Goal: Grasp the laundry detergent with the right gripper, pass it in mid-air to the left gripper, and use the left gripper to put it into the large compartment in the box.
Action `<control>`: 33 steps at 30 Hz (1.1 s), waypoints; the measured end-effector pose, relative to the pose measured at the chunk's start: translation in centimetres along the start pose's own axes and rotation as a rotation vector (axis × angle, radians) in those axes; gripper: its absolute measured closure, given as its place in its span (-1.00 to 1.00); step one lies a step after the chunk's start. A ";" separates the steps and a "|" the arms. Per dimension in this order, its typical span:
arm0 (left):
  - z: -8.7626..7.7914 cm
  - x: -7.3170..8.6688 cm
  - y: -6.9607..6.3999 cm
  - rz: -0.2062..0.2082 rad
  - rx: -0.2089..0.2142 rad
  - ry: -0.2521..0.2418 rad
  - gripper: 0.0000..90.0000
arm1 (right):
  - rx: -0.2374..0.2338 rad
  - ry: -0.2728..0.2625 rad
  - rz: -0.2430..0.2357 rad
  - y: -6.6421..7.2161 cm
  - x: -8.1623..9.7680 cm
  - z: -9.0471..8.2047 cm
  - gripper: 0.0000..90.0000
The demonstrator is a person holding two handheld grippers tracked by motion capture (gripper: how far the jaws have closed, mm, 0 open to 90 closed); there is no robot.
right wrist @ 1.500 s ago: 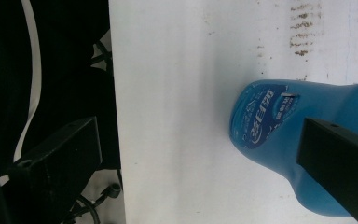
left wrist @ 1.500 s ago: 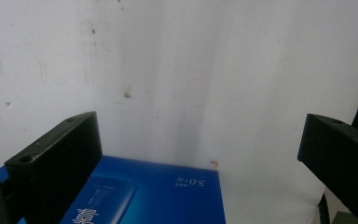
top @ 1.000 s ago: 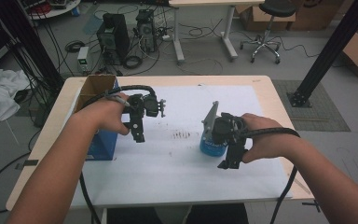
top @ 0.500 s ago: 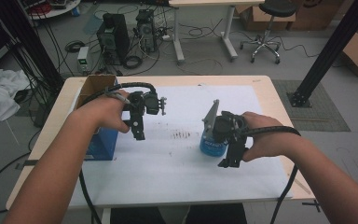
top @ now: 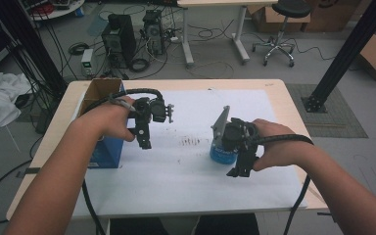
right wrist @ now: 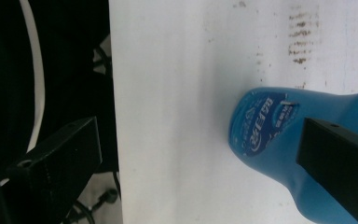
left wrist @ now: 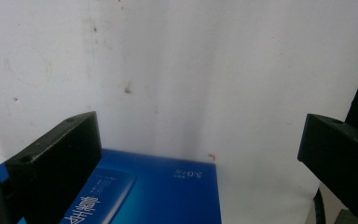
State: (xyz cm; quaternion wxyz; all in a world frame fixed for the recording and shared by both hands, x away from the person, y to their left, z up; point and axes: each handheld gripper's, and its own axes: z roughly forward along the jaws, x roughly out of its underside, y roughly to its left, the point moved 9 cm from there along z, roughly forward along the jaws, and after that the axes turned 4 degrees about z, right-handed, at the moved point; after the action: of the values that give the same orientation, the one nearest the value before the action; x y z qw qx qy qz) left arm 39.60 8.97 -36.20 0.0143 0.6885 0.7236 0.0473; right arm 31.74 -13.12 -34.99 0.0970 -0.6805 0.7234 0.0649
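Observation:
A blue bottle (top: pixel 222 154) stands on the white sheet (top: pixel 176 186) right of centre. My right gripper (top: pixel 240 169) sits just to its right, jaws open and pointing toward the near edge. In the right gripper view the blue bottle (right wrist: pixel 279 135) lies partly behind one jaw, and the right gripper (right wrist: pixel 200 140) holds nothing. My left gripper (top: pixel 144 141) hangs open beside a blue box (top: pixel 105 152) at the table's left. The left gripper (left wrist: pixel 200 135) looks down on the blue box (left wrist: pixel 144 191) and bare white sheet.
An open cardboard box (top: pixel 98 90) stands behind the blue box at the table's back left. Dark smudges (top: pixel 191 142) mark the sheet's middle. The table's near edge (right wrist: pixel 114 140) shows in the right gripper view. Computers, cables and a stool are on the floor beyond.
The left hand has drifted slightly to the left, toward the blue box. The right hand and the bottle have stayed put.

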 end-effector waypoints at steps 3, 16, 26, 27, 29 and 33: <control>-0.2 0.0 -0.1 -0.002 0.000 -0.006 -1.00 | 0.000 -0.049 0.012 0.1 0.2 0.0 -1.00; -0.1 -0.1 -0.1 -0.004 -0.002 -0.007 -1.00 | -0.013 -0.486 0.019 0.8 0.5 -1.4 -1.00; -0.2 -0.1 -0.1 0.001 0.000 -0.012 -1.00 | 0.003 -0.678 0.093 0.9 2.8 -3.2 -1.00; -0.3 -0.1 -0.1 0.001 0.000 -0.014 -1.00 | 0.008 -0.683 0.104 0.8 3.4 -3.3 -1.00; -0.3 -0.1 -0.1 0.002 -0.001 -0.015 -1.00 | 0.022 -0.693 0.122 0.6 4.1 -3.4 -1.00; -0.4 0.0 -0.1 0.002 -0.001 -0.018 -1.00 | 0.037 -0.710 0.168 0.1 5.8 -3.4 -1.00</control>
State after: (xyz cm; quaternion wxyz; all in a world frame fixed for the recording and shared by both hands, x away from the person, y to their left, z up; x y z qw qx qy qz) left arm 39.47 8.91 -35.84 0.0212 0.6895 0.7227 0.0417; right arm 31.15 -19.52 -32.97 0.3486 -0.5520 0.6991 0.2916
